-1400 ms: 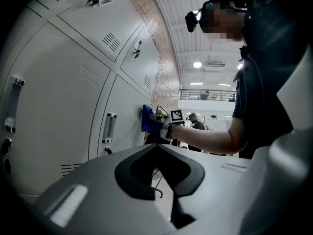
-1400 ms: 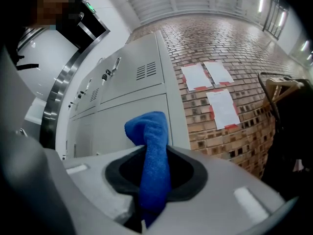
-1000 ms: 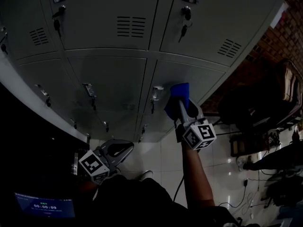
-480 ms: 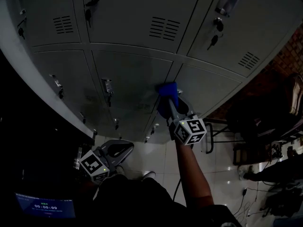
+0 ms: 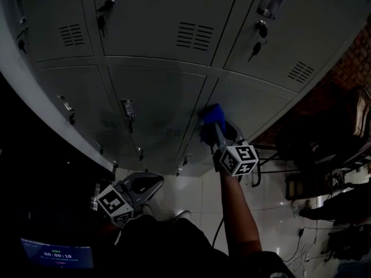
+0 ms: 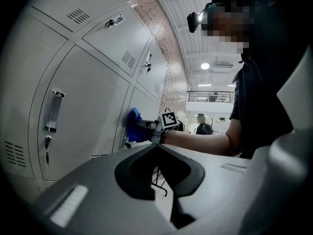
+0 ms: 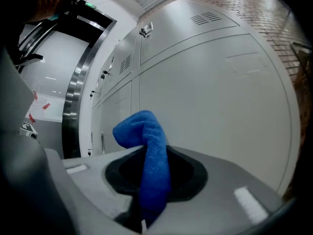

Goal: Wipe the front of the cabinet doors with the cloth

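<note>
My left gripper (image 5: 152,182) hangs low and well back from the lockers, its jaws brought together with nothing between them; from its own camera the grey cabinet doors (image 6: 83,97) stand ahead and to the left of the jaw tips. My right gripper (image 5: 215,130) is raised to the lower row of doors, jaws clamped on the blue cloth (image 7: 150,156). The cloth runs up between them and bunches in a fold just beyond the tips, where it appears to touch the door front beside a vertical seam.
</note>
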`<state>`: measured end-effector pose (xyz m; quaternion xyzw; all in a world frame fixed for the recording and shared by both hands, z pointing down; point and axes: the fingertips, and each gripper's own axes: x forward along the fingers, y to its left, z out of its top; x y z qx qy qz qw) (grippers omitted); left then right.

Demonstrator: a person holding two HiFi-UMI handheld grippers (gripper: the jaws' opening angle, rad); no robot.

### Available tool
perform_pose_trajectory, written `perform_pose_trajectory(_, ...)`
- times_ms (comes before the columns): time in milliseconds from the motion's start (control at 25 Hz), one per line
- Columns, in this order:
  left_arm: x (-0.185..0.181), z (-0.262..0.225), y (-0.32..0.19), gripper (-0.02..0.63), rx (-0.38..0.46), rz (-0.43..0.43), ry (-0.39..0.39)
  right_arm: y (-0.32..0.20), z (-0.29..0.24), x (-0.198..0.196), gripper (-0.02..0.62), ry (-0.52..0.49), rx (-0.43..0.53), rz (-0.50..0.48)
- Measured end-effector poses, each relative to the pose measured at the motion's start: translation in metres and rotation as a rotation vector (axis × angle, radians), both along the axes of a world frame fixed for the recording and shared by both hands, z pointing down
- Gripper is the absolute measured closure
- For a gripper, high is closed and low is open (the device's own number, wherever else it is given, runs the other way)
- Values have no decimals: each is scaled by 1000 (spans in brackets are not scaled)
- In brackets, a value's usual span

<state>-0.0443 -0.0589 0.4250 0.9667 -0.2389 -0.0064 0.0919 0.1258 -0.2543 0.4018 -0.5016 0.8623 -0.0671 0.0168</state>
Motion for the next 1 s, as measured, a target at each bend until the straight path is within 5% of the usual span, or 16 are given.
perform_pose_trajectory(1000, 79, 5, -10, 604, -12, 117, 10, 8, 10, 188, 514, 28, -23, 280)
